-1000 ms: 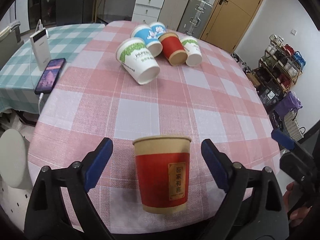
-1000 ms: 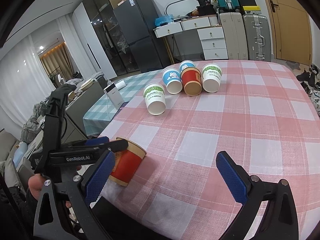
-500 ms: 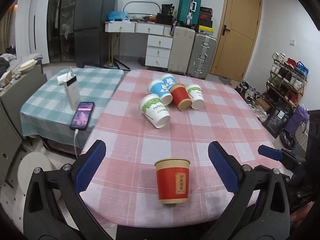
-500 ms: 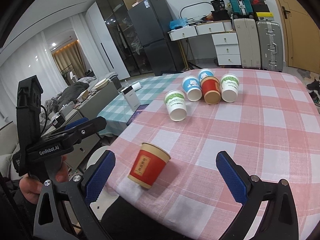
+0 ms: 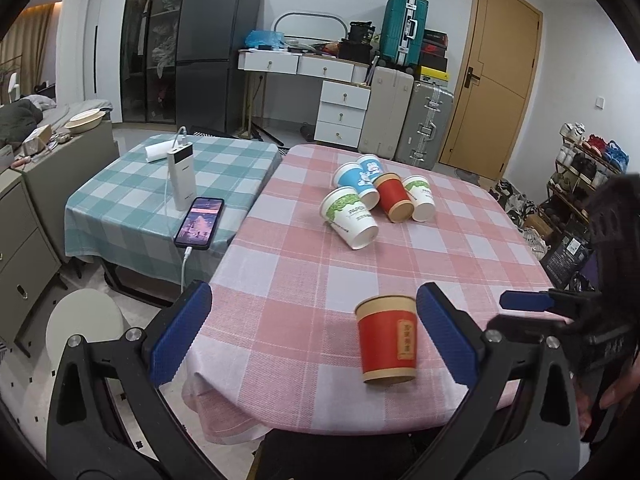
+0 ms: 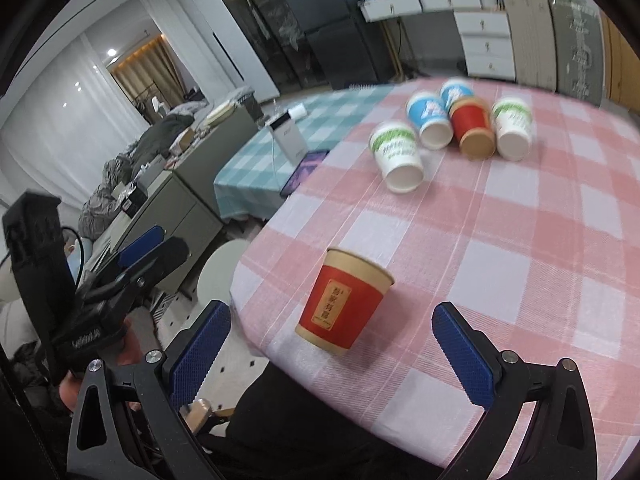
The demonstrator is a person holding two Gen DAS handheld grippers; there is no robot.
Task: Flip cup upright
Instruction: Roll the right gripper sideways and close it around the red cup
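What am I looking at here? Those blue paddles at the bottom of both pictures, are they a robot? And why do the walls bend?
No robot: a person holds a hand tool in each hand, each with two blue-padded fingers and a wide-angle camera that looks along them, which bends the walls. One picture comes from the left tool, the other from the right tool. Both are open and hold nothing. Each camera also catches the other tool off to the side. On the pink checked table a red cup stands upright near the front edge. Farther back five more cups lie tipped on their sides in a cluster. On the green checked table beside it lies a phone, plugged in.
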